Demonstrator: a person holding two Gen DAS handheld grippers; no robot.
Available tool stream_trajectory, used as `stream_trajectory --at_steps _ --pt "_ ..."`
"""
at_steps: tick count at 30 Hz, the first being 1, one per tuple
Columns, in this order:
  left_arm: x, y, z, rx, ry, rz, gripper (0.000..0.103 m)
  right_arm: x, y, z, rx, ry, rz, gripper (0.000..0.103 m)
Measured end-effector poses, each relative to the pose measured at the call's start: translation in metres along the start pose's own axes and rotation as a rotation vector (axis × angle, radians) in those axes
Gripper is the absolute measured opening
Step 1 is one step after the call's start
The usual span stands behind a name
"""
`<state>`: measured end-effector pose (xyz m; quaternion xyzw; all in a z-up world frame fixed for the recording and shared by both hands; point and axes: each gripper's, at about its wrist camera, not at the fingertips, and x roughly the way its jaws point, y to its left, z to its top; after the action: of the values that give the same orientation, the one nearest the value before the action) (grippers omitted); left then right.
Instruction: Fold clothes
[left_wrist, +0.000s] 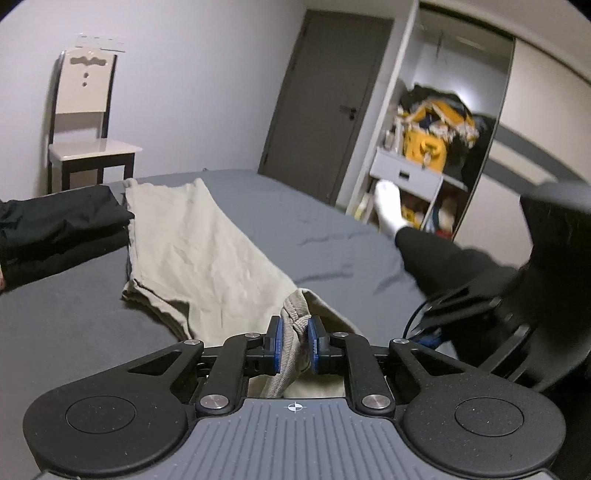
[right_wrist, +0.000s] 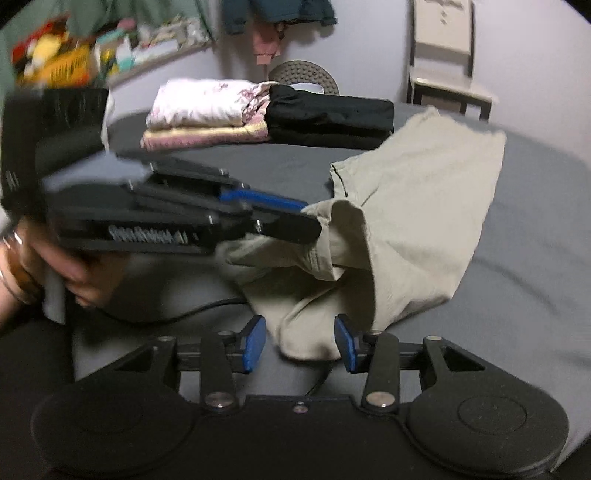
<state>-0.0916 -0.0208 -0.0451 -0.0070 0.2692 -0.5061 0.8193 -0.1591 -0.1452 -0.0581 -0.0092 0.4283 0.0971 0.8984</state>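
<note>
In the left wrist view, the left gripper (left_wrist: 294, 345) has its jaws clamped on a bunched edge of the beige pants (left_wrist: 192, 243), which stretch ahead over the grey bed (left_wrist: 332, 221).

In the right wrist view, the right gripper (right_wrist: 301, 343) has its jaws apart, with a pants corner lying between them, not pinched. Black folded clothes (right_wrist: 328, 114) sit far ahead.

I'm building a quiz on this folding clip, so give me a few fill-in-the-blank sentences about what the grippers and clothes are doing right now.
1. The left gripper is shut on the ____ garment.
2. The right gripper has its jaws ____.
3. The garment lies on a ____ bed sheet.
4. Next to the floral folded pile sits a folded ____ pile.

Missing words: beige; open; grey; black
</note>
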Motion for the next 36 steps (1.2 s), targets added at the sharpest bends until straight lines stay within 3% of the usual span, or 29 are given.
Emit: stream_trajectory --at_steps 4,6,9,12,14,16,21,28,36 --pt "0.002 0.007 0.002 -0.040 -0.035 -0.023 0.014 0.019 0.022 -0.002 -0.239 0.018 -0.127 0.022" --pt "0.003 0.009 0.003 -0.053 -0.041 -0.029 0.014 0.025 0.038 -0.008 -0.419 0.010 -0.194 0.020" --pt "0.006 0.011 0.003 -0.057 -0.043 -0.027 0.014 0.037 0.063 -0.027 -0.786 0.001 -0.310 0.020" --pt "0.007 0.013 0.004 -0.060 -0.044 -0.016 0.015 0.043 0.072 -0.043 -1.028 0.031 -0.327 0.020" --pt "0.007 0.015 0.004 -0.065 -0.041 -0.006 0.015 0.042 0.072 -0.046 -1.083 0.030 -0.309 0.020" --pt "0.009 0.016 0.006 -0.063 -0.011 0.006 0.015 0.040 0.068 -0.044 -1.082 0.016 -0.315 0.020" --pt "0.003 0.011 0.003 0.010 0.061 0.011 0.018 0.033 0.052 -0.022 -0.885 -0.021 -0.290 0.020" --pt "0.007 -0.016 -0.009 0.223 0.145 0.057 0.059 0.032 0.044 -0.027 -0.814 -0.040 -0.275 0.020" --pt "0.014 -0.022 -0.016 0.256 0.157 0.076 0.059 0.028 0.040 -0.024 -0.765 -0.062 -0.250 0.020"
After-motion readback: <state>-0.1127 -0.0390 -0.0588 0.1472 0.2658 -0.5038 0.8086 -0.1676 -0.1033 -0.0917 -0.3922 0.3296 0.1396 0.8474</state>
